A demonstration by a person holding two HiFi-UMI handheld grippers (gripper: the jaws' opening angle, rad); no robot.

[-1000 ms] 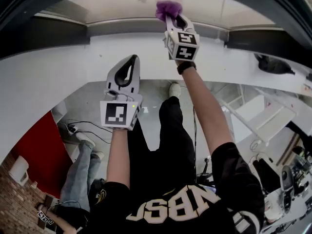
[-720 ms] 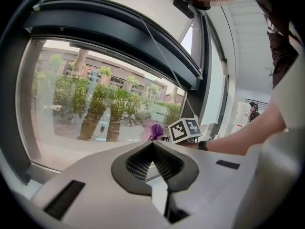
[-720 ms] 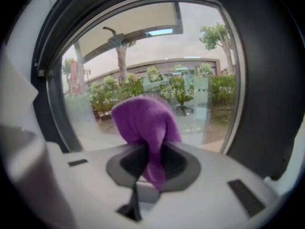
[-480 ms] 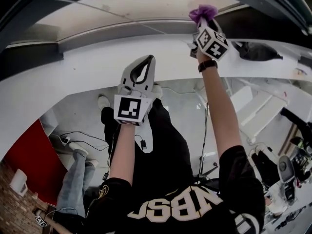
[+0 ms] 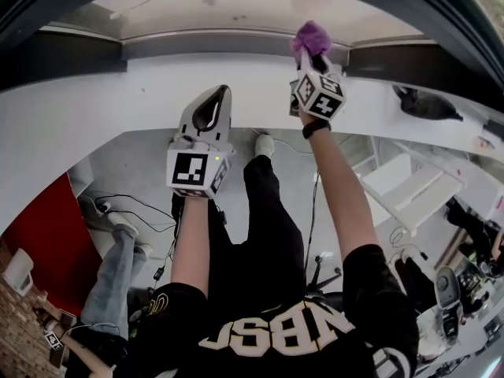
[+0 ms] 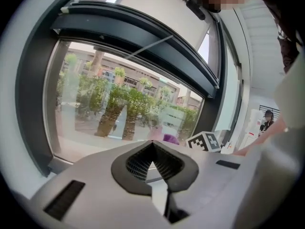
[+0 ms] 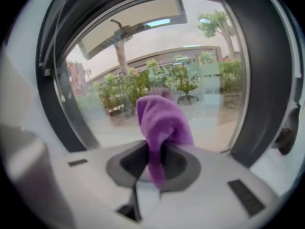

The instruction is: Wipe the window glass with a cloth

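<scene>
Purple cloth (image 7: 162,123): clamped between the closed jaws of the right gripper (image 7: 152,152), bunched end sticking out past the tips, loose end hanging down between them. Held up at the window glass (image 7: 167,66), low on the pane; actual contact not clear. In head view, cloth (image 5: 312,36) at far right of the glass (image 5: 236,5), right gripper (image 5: 313,55) just below it, marker cube (image 5: 318,95) facing up. Dark window frame (image 7: 267,80) close on the right. Left gripper (image 5: 214,101) nearer and to the left, well apart from the cloth, over the white sill (image 5: 94,113). Left gripper (image 6: 153,147) jaws closed, nothing between them, pointed at the glass (image 6: 119,109). Trees and buildings outside. Another person's legs in jeans (image 5: 110,290) near left on the floor.
</scene>
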